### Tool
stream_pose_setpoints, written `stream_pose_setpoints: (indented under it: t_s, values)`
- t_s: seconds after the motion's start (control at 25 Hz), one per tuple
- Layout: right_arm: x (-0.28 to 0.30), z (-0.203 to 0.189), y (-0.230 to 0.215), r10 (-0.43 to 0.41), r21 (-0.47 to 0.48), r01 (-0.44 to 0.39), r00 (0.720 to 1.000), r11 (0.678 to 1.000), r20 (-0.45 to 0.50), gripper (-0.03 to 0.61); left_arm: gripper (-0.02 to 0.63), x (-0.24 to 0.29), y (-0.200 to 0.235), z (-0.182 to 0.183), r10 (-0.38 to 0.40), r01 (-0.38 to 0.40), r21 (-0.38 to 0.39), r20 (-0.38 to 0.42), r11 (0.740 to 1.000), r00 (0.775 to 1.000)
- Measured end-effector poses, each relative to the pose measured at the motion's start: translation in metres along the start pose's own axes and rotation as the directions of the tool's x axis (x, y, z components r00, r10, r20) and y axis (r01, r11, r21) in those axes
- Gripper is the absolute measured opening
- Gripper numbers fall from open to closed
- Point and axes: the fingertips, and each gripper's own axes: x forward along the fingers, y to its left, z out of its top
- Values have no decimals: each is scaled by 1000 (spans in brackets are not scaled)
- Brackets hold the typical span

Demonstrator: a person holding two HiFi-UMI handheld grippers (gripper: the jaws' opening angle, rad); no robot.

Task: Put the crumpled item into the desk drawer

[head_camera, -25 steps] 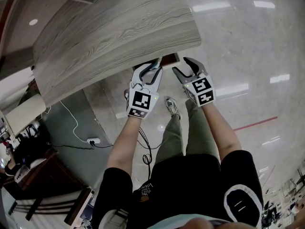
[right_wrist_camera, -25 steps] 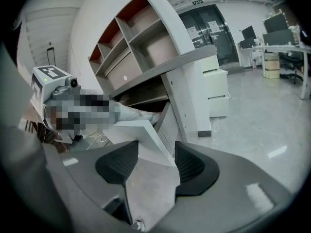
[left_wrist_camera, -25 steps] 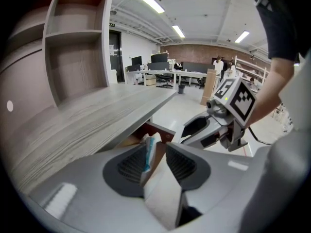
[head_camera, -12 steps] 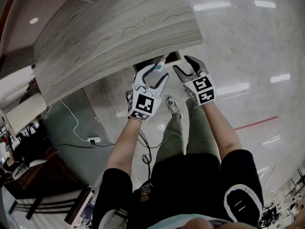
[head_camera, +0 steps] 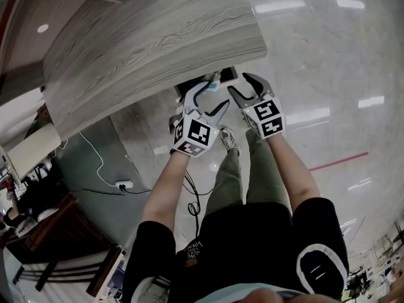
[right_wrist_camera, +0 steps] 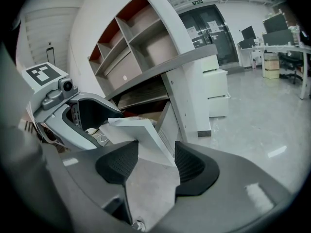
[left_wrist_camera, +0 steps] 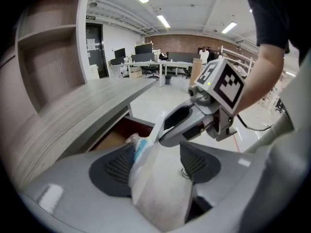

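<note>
Left gripper jaws opening. The crumpled white-and-blue paper wad rests against the left-hand pad at lower centre, just over the open brown-lined desk drawer. Right gripper is clamped on the pale grey drawer front. Step: release. Next, probably: let the wad drop fully inside, then lift clear.

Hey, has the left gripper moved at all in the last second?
Yes. In the head view the left gripper has shifted slightly right, toward the shoe on the floor. Its jaws are opening, with the crumpled item against one pad.
</note>
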Motion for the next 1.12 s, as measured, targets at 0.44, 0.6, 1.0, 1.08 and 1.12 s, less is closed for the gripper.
stream_pose_setpoints:
  t_s: [0.44,0.6,1.0,1.08,1.12]
  values:
    - [0,1,1,-2,0,2,1000,1000,3,210,348,-2,2,-9,44,-43,64,-13,997,999]
    - [0,2,1,-4,-1,4,1000,1000,8,210,348,-7,4,-9,67,-68,85,16,994,998]
    - [-13,12,4,-27,-17,28,999,999,27,210,347,-31,11,2,104,-107,21,93,994,990]
    - [-19,15,6,-34,-20,35,999,999,30,210,347,-37,11,4,108,-109,3,112,994,988]
    - [-22,16,8,-38,-21,38,999,999,31,210,347,-40,11,5,110,-110,-3,120,994,987]
